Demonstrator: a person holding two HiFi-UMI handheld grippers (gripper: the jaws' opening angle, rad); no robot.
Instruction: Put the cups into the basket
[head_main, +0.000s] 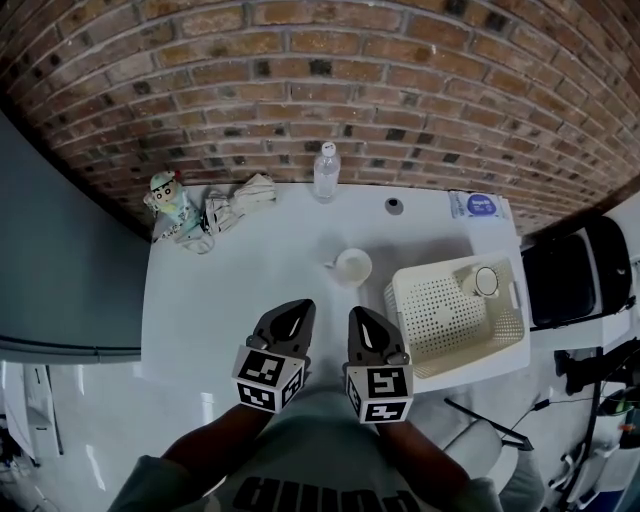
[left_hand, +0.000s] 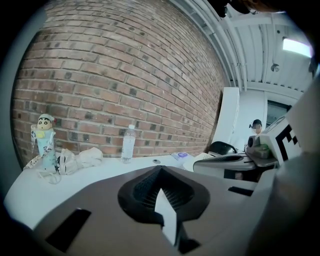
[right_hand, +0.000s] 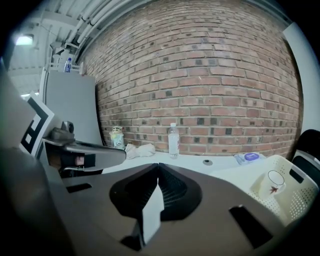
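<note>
Two shut grippers over the near edge of the white table (head_main: 230, 300)

The left gripper (head_main: 290, 310) and the right gripper (head_main: 365, 318) are side by side, each with its jaws pressed together and nothing between them. One white cup (head_main: 352, 267) stands on the table, just left of the cream basket (head_main: 405, 300) and apart from both grippers. Another cup (head_main: 486, 281) sits inside the basket near its far wall. A water bottle (head_main: 326, 170) stands at the back.

White table (head_main: 230, 290) against a brick wall (head_main: 320, 80) (red, dark-flecked).
</note>
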